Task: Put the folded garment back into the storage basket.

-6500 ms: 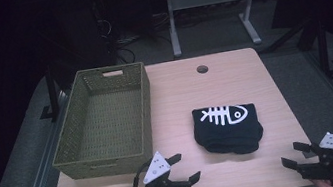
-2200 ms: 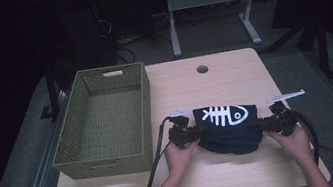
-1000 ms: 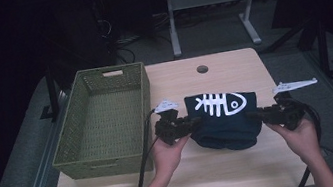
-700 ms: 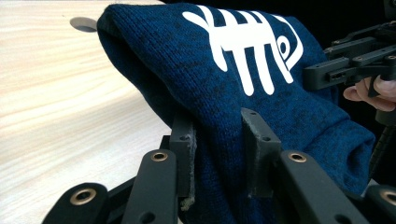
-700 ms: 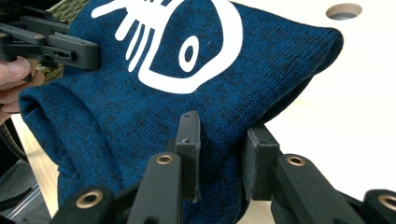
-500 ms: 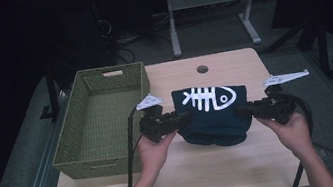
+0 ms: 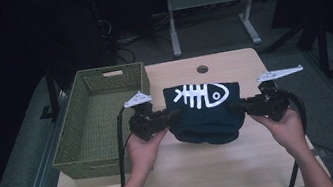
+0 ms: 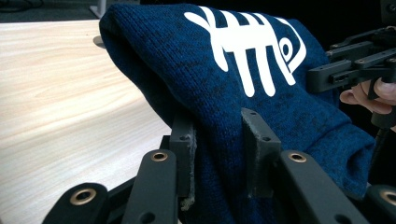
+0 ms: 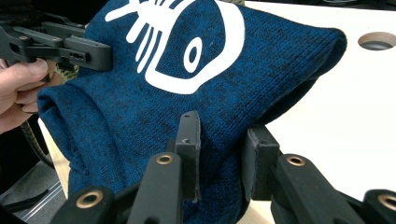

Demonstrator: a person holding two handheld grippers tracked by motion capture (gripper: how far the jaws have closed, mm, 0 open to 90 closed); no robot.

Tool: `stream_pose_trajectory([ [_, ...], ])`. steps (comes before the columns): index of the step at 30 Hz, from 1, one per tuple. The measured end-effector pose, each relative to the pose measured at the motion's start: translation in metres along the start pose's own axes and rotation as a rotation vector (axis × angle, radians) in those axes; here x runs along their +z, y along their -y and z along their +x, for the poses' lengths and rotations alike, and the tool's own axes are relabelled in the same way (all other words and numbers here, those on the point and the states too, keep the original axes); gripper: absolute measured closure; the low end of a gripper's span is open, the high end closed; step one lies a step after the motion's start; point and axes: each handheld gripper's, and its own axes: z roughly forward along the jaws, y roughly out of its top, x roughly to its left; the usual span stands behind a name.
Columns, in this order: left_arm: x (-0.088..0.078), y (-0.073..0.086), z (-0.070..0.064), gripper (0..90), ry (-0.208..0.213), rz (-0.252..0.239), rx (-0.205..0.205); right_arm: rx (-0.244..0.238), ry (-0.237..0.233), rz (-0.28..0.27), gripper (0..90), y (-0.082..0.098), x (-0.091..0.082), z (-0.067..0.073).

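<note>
Between both grippers: folded knit sweater.

A pale wooden table with rounded corners carries the things, and a round hole is cut near the middle of its far edge. A green woven basket with a slot handle in its far wall lies along the left edge, reaching from close to the far left corner almost to the near left corner and hanging slightly over that edge. A black cable runs across the wood just beside the basket's right wall towards the near edge.
</note>
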Motion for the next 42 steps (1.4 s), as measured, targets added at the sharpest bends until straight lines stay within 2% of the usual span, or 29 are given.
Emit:
stream_pose_trajectory([
  [25,-0.054,-0.02,0.021,68.9,-0.046,-0.023,-0.002,-0.037,-0.068,-0.006,71.2,-0.042,0.029,0.031],
  [39,-0.074,-0.02,0.032,69.0,-0.062,-0.035,-0.023,-0.046,-0.09,0.003,71.2,-0.056,0.047,0.043],
  [42,-0.077,-0.021,0.034,69.0,-0.067,-0.032,-0.016,-0.048,-0.094,0.002,71.2,-0.058,0.048,0.045],
])
